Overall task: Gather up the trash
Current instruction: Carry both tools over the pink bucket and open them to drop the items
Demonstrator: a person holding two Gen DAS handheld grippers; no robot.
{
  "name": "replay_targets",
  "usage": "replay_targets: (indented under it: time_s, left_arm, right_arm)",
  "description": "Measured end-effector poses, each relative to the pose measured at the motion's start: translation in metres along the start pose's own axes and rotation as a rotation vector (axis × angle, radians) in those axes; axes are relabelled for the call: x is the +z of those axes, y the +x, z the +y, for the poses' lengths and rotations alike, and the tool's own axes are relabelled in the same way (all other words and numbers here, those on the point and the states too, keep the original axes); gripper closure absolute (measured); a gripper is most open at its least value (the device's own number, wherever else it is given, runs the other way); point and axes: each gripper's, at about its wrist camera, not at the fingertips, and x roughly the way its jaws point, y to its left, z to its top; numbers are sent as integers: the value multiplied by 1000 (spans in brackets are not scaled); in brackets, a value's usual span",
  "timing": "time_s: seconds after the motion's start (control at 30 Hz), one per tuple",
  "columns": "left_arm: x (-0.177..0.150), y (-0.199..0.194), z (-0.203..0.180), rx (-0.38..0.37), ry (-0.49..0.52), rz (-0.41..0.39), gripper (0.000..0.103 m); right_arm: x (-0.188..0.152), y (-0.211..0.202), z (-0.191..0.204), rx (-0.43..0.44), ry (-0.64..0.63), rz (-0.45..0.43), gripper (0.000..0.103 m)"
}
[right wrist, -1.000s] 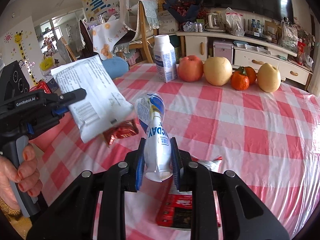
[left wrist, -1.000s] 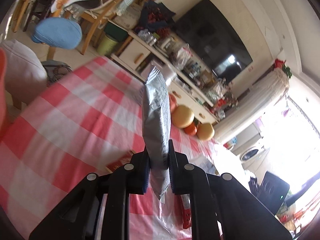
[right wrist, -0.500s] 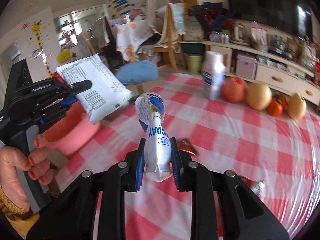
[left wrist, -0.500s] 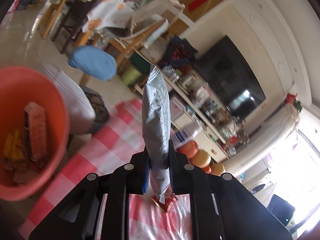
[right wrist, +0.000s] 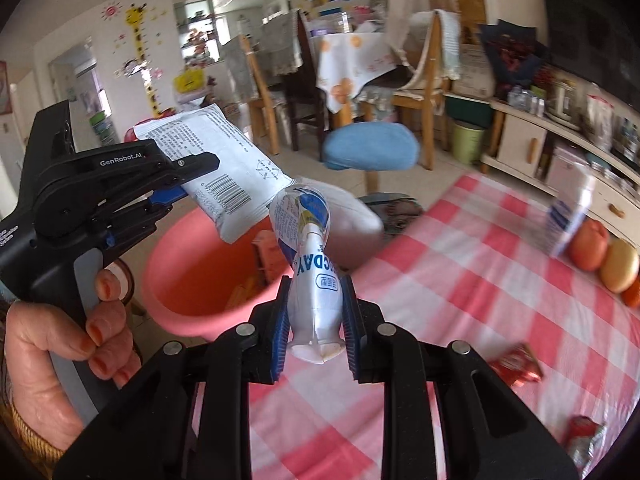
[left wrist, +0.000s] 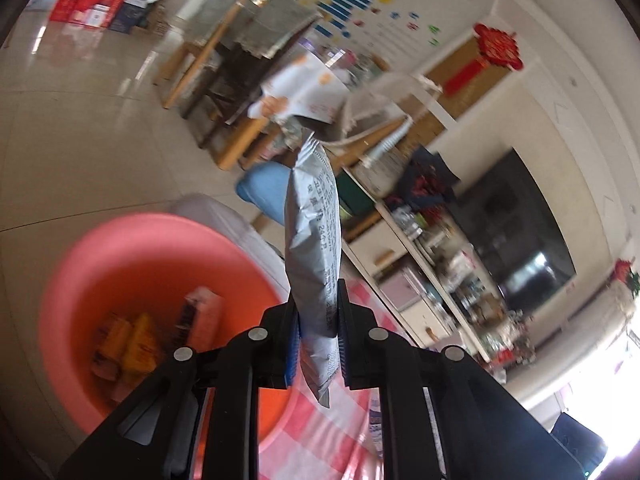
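**Both claws loaded, bin below**

While the left claw (left wrist: 318, 340) pinches a flat silver-white printed snack packet (left wrist: 314, 248) by its lower end, it hangs over the round salmon-pink plastic bin (left wrist: 100, 248), likely for dropping; the right claw (right wrist: 316, 322) clamps a crumpled white-and-blue plastic drink pouch (right wrist: 310, 264) near the bin's rim, above the red-checked surface (right wrist: 460, 280); the bin's contents are blurred; red wrappers (right wrist: 516, 366) remain.

Basin (right wrist: 188, 280) left of table (right wrist: 480, 300), wrappers (left wrist: 136, 344) inside basin
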Motion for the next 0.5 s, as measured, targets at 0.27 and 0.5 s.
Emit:
replay_targets:
  time_s: [0.27,0.5]
  left_arm:
    - [14,-3,33,58,-48,-10,86]
    - [14,11,51,164,-75,43,79]
  right_arm:
    - [16,45,38,47,-42,38,78]
    - [15,85,53,12,-77,106,65]
